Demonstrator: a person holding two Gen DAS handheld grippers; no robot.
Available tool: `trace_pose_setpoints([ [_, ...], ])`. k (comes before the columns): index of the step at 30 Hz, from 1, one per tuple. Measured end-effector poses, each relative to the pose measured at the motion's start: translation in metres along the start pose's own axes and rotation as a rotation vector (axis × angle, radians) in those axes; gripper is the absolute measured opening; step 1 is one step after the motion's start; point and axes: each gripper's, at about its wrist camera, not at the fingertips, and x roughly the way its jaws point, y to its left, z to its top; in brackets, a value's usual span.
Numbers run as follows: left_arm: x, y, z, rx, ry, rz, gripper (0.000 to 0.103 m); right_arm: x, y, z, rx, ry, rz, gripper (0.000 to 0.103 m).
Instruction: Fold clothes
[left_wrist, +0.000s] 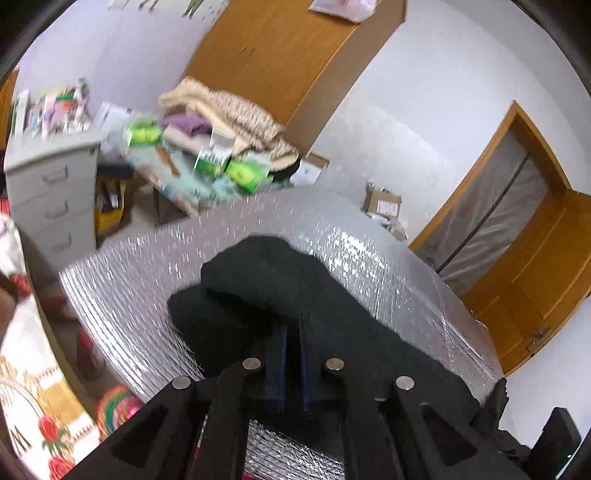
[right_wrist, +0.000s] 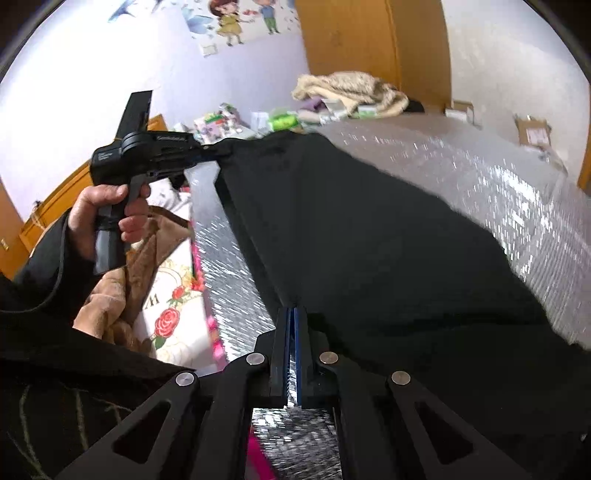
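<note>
Garment: black soft fabric garment (right_wrist: 369, 229) – draped over silver quilted foil-covered desk (right_wrist: 498, 177)
Left tongs (left_wrist: 293, 325): clamped on a garment corner
Right tongs (right_wrist: 293, 314): pinched on its near edge – taut between both

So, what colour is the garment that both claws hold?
Black garment, plain, with no pattern visible; it shows best in the right wrist view.

Left tool (right_wrist: 221, 149) and right tool (right_wrist: 293, 314) both pinched shut, left hand (right_wrist: 107, 210) gripping its handle
</note>
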Motion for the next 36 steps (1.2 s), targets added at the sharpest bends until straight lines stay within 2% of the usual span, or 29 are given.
trace_pose_setpoints([
  [2,0.009,0.010,-0.003,-0.017,0.032,0.018,0.006,0.001,0.004,0.001,-0.020,0.000,0.009,0.002],
  [5,0.028,0.034,-0.014,-0.084,0.114,0.040,0.006,0.020,0.001,-0.006,-0.002,0.057,0.019,0.002],
  [6,0.029,0.038,-0.018,-0.091,0.121,0.039,0.006,0.027,-0.001,-0.009,0.005,0.080,0.022,0.001],
  [12,0.021,0.036,-0.021,-0.067,0.116,0.031,0.006,0.025,-0.009,-0.012,0.045,0.072,0.053,0.002],
  [17,0.014,0.034,-0.019,-0.077,0.129,0.046,0.008,0.015,-0.006,-0.011,0.032,0.048,0.026,0.006],
  [20,-0.003,0.028,-0.015,-0.054,0.074,0.070,0.008,-0.005,-0.017,-0.016,0.071,0.004,-0.015,0.009],
  [23,-0.022,0.020,-0.009,-0.017,-0.013,0.139,0.008,-0.029,-0.032,-0.023,0.141,-0.059,-0.064,0.013],
  [27,-0.030,0.005,-0.004,0.018,-0.056,0.128,0.008,-0.061,-0.065,-0.038,0.288,-0.139,-0.155,0.020],
  [28,-0.028,-0.002,-0.004,0.035,-0.045,0.103,0.008,-0.069,-0.075,-0.044,0.340,-0.162,-0.175,0.026],
  [30,-0.014,-0.023,-0.010,0.086,0.008,0.033,0.008,-0.085,-0.096,-0.055,0.452,-0.213,-0.212,0.031],
  [36,0.033,-0.102,-0.053,0.292,0.215,-0.193,0.008,-0.119,-0.144,-0.096,0.757,-0.327,-0.271,0.033],
])
